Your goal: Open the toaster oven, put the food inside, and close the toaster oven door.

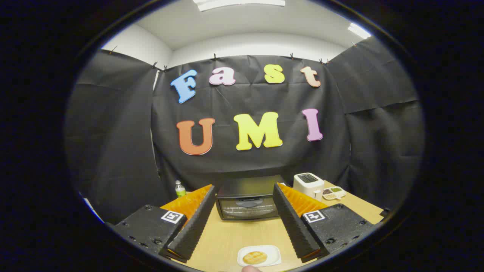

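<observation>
Glossy black toaster oven (247, 202); matt wood table (227, 238).

Wooden table (227, 238) bears toaster oven (247, 204), plate (260, 256), toaster (309, 185), bottle (180, 189).

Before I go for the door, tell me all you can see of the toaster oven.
The toaster oven is a black box with a flat, slightly glossy top and a dark glass door, which is shut. It stands upright on the wooden table against the black cloth wall, front facing the gripper, beyond the open fingers and framed between them. Nothing touches it. A white toaster stands apart beside it. The handle is too dim to make out.
</observation>
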A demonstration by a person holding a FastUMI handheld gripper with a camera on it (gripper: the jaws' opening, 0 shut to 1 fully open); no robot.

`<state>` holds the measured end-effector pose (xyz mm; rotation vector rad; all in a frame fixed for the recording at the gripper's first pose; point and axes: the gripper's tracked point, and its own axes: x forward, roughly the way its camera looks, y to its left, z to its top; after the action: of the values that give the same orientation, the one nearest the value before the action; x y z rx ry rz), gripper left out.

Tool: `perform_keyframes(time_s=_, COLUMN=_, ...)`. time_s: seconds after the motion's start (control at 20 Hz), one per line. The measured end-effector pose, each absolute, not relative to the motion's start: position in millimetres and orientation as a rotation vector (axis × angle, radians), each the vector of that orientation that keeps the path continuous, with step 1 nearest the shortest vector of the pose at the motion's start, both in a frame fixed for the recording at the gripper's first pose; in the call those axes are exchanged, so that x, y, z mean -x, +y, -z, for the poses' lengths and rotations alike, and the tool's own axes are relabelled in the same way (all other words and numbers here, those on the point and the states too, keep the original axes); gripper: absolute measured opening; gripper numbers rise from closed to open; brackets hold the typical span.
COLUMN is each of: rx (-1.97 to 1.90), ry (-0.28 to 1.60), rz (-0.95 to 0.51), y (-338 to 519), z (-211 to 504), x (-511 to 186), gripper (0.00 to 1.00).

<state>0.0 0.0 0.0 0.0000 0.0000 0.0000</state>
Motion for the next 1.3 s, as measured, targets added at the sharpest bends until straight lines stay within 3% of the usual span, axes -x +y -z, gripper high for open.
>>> perform_keyframes(time_s=1.3, rx=0.096, ry=-0.117, rz=-0.008, y=2, z=5, x=-18, gripper=0.99)
